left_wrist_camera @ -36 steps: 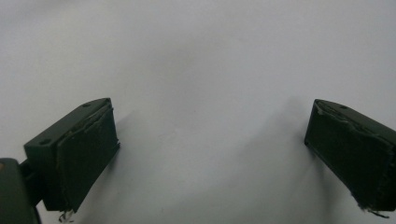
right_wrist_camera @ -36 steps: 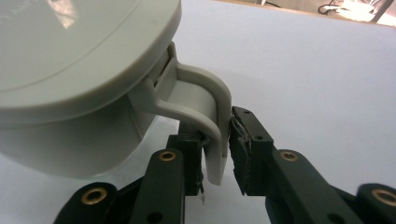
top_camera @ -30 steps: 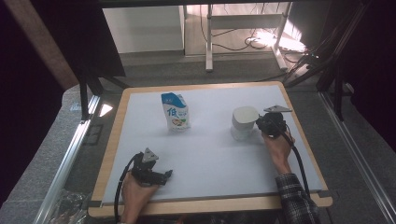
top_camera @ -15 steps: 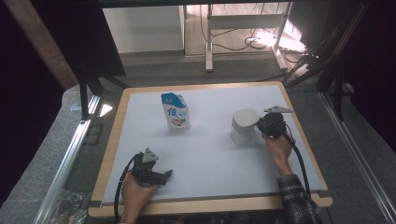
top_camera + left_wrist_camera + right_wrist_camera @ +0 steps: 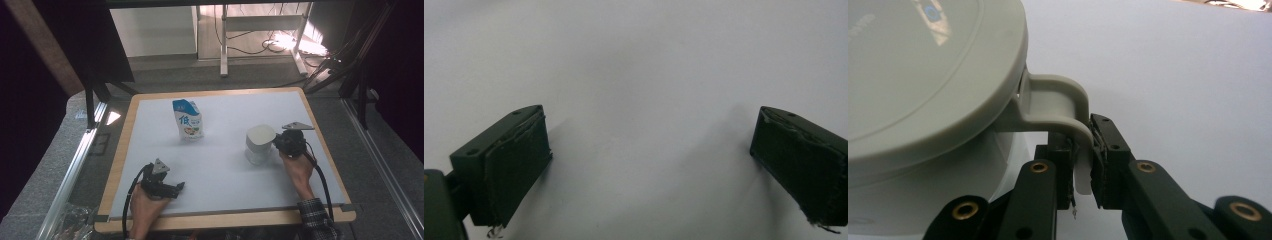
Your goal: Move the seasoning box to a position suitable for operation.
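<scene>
The right gripper (image 5: 1082, 170) is clamped on the thin curved handle (image 5: 1060, 107) of the pale grey lidded plastic jug (image 5: 259, 143), which sits at the right of the white table mat (image 5: 220, 165). Risk: the grip covers only the handle's narrow lower end, so the jug may pivot, tilt or slip free when moved. The left gripper (image 5: 649, 165) rests with jaws wide apart, holding nothing, over bare mat. The blue-and-white printed pouch (image 5: 187, 120) stands well apart and is unlikely to be struck.

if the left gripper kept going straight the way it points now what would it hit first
Probably nothing soon: the left gripper, open, points right across the bare white mat. In its own view only mat lies ahead; the lidded cup looks off that line, though depth is unclear.
</scene>
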A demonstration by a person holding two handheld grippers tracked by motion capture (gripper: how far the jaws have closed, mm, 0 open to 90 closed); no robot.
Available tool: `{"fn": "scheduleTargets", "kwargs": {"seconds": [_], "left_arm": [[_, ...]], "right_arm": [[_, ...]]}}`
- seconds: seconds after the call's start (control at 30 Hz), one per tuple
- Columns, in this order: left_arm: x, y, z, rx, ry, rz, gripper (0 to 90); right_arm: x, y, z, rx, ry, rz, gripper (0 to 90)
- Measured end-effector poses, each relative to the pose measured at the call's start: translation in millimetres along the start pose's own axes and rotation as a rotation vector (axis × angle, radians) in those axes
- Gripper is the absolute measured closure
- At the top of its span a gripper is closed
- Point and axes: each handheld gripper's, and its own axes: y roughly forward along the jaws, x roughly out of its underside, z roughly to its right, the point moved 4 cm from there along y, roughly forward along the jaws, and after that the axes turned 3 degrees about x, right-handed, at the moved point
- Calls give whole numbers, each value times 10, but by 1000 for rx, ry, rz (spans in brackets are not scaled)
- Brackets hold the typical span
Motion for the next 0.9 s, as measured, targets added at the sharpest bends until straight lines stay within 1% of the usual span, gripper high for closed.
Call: {"fn": "scheduleTargets", "kwargs": {"seconds": [0.03,0.17,0.37,0.47,0.53,0.6,0.67,0.7,0.83,0.87,0.9], "left_arm": [[0,0,0,0,0,0,23],[0,0,0,0,0,0,23],[0,0,0,0,0,0,23],[0,0,0,0,0,0,23],[0,0,0,0,0,0,23],[0,0,0,0,0,0,23],[1,-1,0,0,0,-1,23],[1,-1,0,0,0,-1,23],[0,-1,0,0,0,-1,23],[0,-1,0,0,0,-1,24],[0,-1,0,0,0,-1,23]], "right_arm": [[25,-25,-33,-3,1,4,802],[70,-71,-78,-13,11,7,800],[139,-156,-166,-26,9,9,797],[175,-201,-220,-22,8,8,798],[184,-212,-238,-20,5,10,798],[208,-235,-287,-21,-14,18,800],[214,-238,-297,-20,-20,22,801],[221,-238,-297,-16,-31,28,801],[224,-238,-276,-40,-39,31,785],[224,-238,-276,-40,-39,31,785],[218,-258,-255,-72,-31,42,743]]}}
